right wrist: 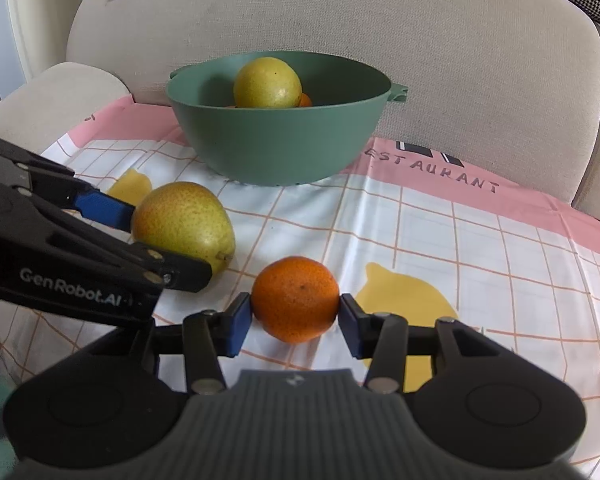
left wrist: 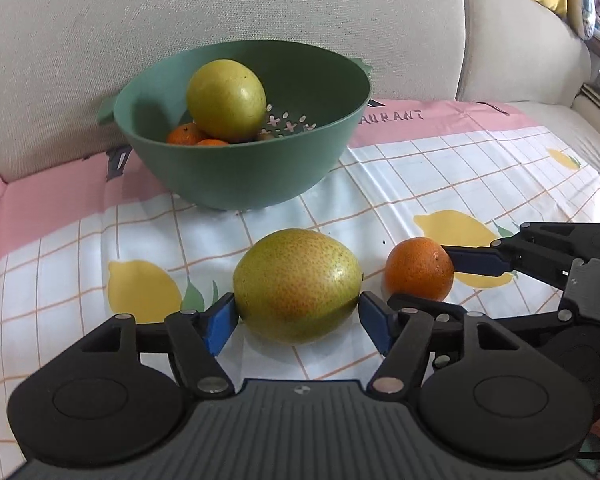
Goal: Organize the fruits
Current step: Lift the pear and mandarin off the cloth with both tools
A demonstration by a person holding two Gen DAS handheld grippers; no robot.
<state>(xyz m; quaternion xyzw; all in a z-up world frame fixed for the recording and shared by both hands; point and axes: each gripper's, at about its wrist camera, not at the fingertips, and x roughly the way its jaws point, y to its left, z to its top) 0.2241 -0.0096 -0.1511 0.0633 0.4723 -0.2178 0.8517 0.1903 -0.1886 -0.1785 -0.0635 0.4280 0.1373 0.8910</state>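
A yellow-green pear (left wrist: 297, 285) lies on the lemon-print cloth (left wrist: 440, 168). My left gripper (left wrist: 296, 318) has its blue pads against both sides of the pear. The pear also shows in the right wrist view (right wrist: 182, 222). A mandarin (right wrist: 296, 298) lies to the right of the pear. My right gripper (right wrist: 296, 322) has its pads touching both sides of the mandarin; the mandarin also shows in the left wrist view (left wrist: 419, 268). A green colander bowl (left wrist: 236, 172) stands behind and holds a yellow fruit (left wrist: 226, 100) and small mandarins (left wrist: 186, 134).
The cloth covers a beige sofa seat, with the backrest (left wrist: 220, 8) right behind the bowl (right wrist: 276, 144). A sofa arm (right wrist: 48, 96) rises at the left in the right wrist view. The two grippers sit close side by side.
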